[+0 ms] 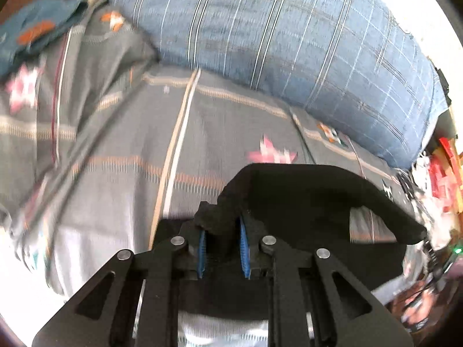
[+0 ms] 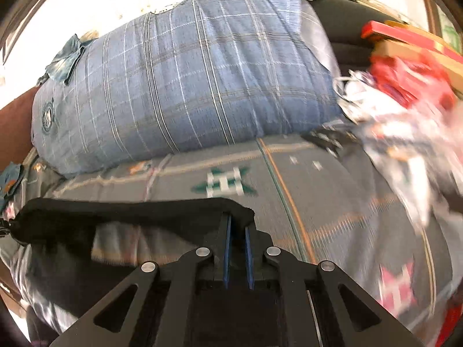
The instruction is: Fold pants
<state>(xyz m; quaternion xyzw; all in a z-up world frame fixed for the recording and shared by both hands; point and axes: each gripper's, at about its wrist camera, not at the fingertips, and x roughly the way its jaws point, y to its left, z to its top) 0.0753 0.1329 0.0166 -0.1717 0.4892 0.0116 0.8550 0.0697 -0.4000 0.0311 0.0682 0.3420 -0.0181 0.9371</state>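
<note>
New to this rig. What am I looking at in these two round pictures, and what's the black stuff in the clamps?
No robot arm here: a person holds a two-finger clamp in each hand, and each clamp carries a fisheye camera looking forward along its fingers. That explains the round, warped pictures.

One picture is from the left gripper, the other from the right gripper. The black frame at the bottom of each is the clamp itself, with blue pads on its fingers.

The surface is a bed with a grey patterned sheet. A blue checked pillow lies at the back, and a blurred pile of red and white items sits to one side.

The black stuff is the pants, the thing being folded. Each clamp is shut on an edge of them, so the cloth stretches between the two, lifted off the sheet.
</note>
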